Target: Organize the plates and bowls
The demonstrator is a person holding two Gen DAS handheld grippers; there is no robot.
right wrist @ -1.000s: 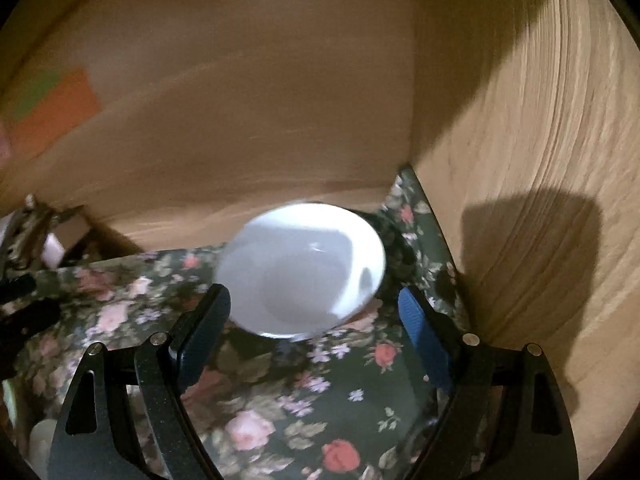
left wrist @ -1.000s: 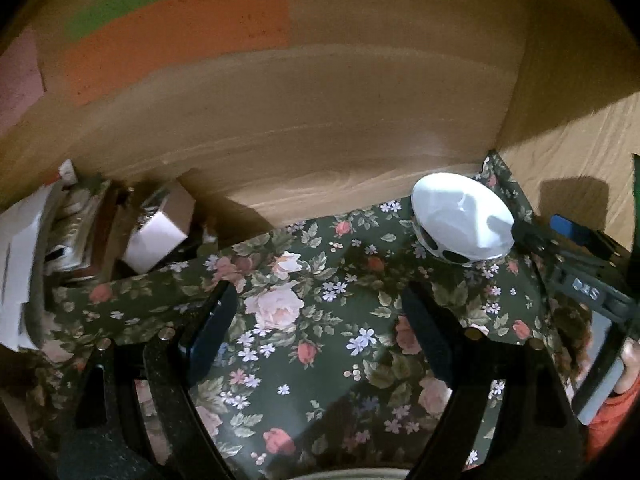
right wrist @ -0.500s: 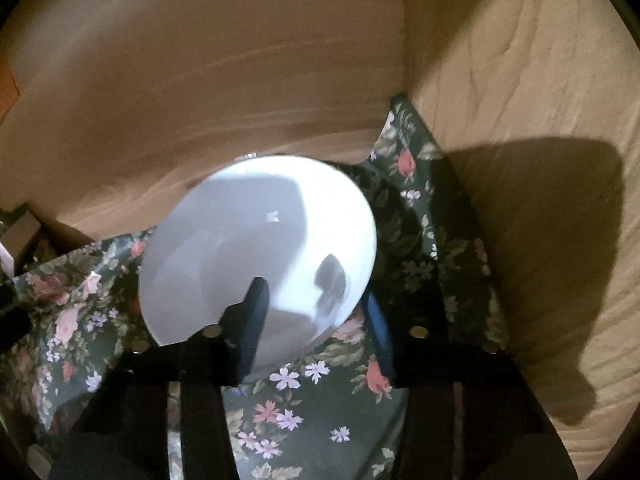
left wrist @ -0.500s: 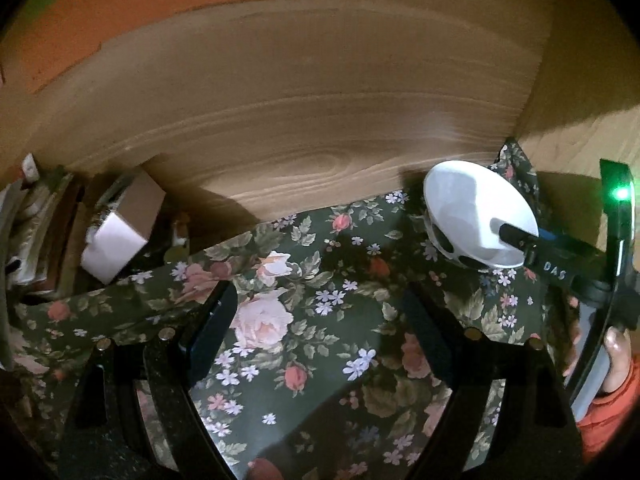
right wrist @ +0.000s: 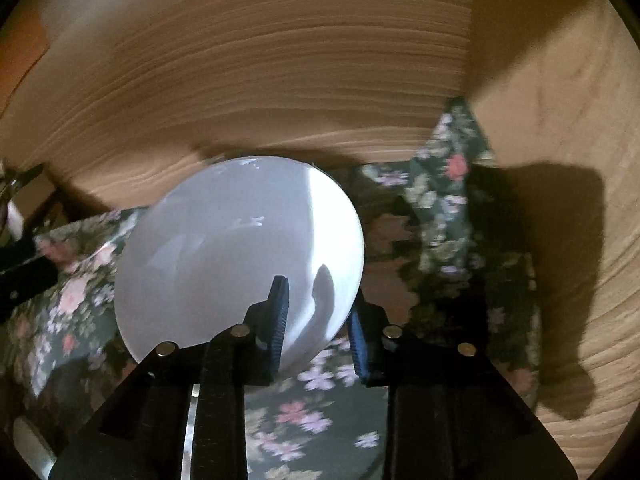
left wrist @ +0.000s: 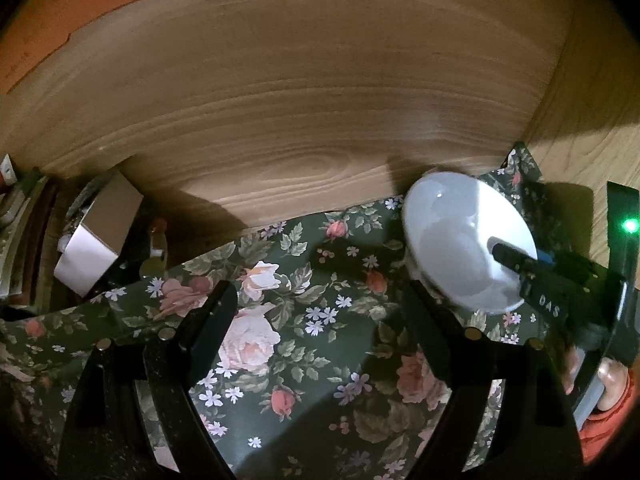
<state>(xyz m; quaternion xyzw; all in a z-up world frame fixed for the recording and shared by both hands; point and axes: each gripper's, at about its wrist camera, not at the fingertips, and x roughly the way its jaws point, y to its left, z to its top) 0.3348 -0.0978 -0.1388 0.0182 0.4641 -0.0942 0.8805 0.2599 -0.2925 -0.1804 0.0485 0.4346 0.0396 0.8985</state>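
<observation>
Floral cloth (left wrist: 320, 344) (dark green) underneath

bowl pinched at its rim

the right gripper (right wrist: 318, 322) clamps the near right rim of a white bowl (right wrist: 240, 256), one finger inside, one outside, over the floral cloth (right wrist: 452, 220) near the far wooden wall (right wrist: 280, 60).

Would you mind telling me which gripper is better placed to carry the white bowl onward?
The right gripper: its fingers are closed on the rim of the white bowl. The left gripper is open and empty over the floral cloth, beside the bowl.
</observation>
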